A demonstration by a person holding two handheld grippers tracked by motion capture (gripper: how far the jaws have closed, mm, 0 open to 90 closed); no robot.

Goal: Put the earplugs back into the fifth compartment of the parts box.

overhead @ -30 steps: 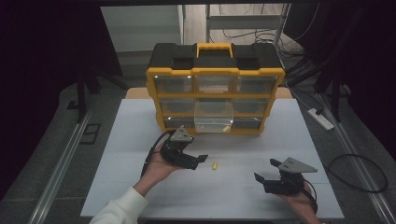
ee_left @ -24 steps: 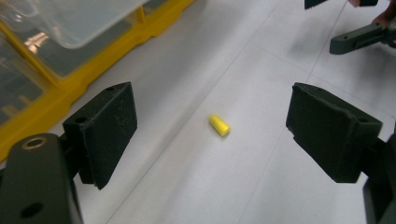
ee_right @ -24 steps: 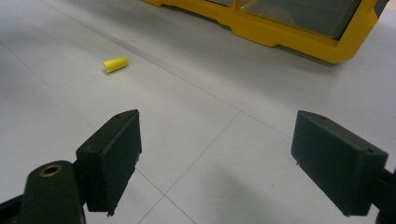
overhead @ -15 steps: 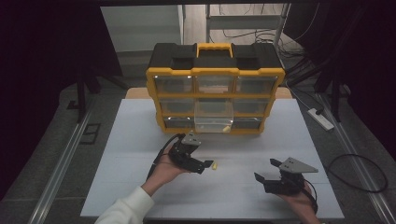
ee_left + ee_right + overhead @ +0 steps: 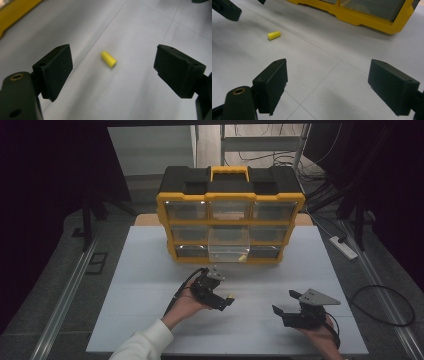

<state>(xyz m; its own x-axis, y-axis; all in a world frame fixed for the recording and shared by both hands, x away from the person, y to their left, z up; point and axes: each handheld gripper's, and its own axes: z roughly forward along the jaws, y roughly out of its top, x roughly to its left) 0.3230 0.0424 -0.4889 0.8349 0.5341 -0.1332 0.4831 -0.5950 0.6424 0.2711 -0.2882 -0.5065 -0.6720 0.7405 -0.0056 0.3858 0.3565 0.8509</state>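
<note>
The small yellow plug (image 5: 109, 59) lies on its side on the white table (image 5: 150, 320), in the front half of the surface and a little left of its middle, well apart from every edge. In the left gripper view we see it between our two black jaws but touching neither of them; the pads (image 5: 58, 68) stand wide on both sides of it, so the left gripper (image 5: 226, 301) is released and grasps nothing. In the high view this gripper hangs just over the plug, with our left hand (image 5: 186, 304) behind it and a light sleeve (image 5: 142, 347) coming from the front edge. The right gripper (image 5: 279, 312) is near the front right corner of the table, well apart from the plug, and our right hand (image 5: 320, 335) holds it low over the surface. In the right gripper view its jaws are also spread wide with only bare table between them, and the plug (image 5: 274, 35) shows farther off at the upper left. Toward the back edge stands the yellow and black drawer organizer (image 5: 230, 215). Its middle drawer (image 5: 228, 245) in the centre column is pulled out toward us, and a small yellow piece (image 5: 241, 258) lies in its front right corner.
</note>
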